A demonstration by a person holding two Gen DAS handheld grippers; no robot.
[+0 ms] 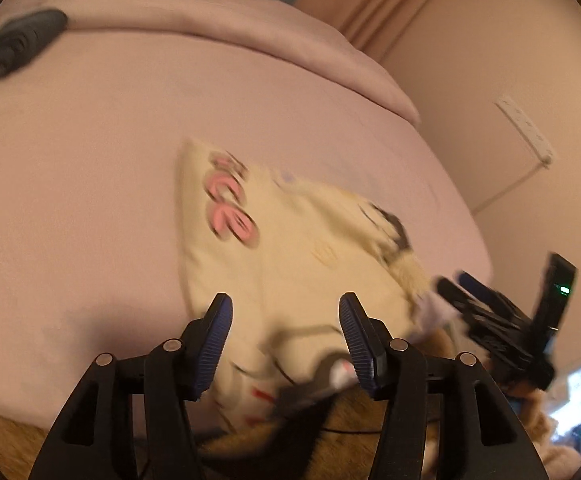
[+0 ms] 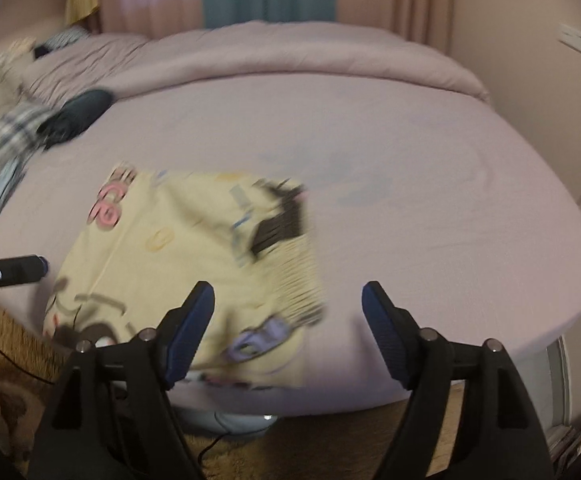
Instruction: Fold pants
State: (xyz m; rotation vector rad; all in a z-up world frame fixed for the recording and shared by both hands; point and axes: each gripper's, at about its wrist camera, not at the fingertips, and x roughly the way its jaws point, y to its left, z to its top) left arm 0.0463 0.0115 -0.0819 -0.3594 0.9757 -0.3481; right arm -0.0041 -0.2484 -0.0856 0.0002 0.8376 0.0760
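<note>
Pale yellow pants [image 1: 290, 256] with pink, black and purple cartoon prints lie folded near the front edge of a pink bed [image 1: 90, 160]; they also show in the right wrist view [image 2: 178, 256]. My left gripper [image 1: 285, 312] is open and empty, its jaws wide apart above the near end of the pants. My right gripper [image 2: 288, 300] is open and empty, just above the pants' right front corner with the elastic waistband [image 2: 290, 284]. The right gripper also shows at the right in the left wrist view [image 1: 490, 320]. Both views are blurred by motion.
A dark garment [image 2: 78, 114] and plaid clothes [image 2: 2, 152] lie at the bed's far left. A rolled pink duvet [image 2: 290, 52] runs along the back. A brown fuzzy rug [image 2: 330, 440] with a black cable lies below the bed edge. A wall [image 1: 490, 80] stands right.
</note>
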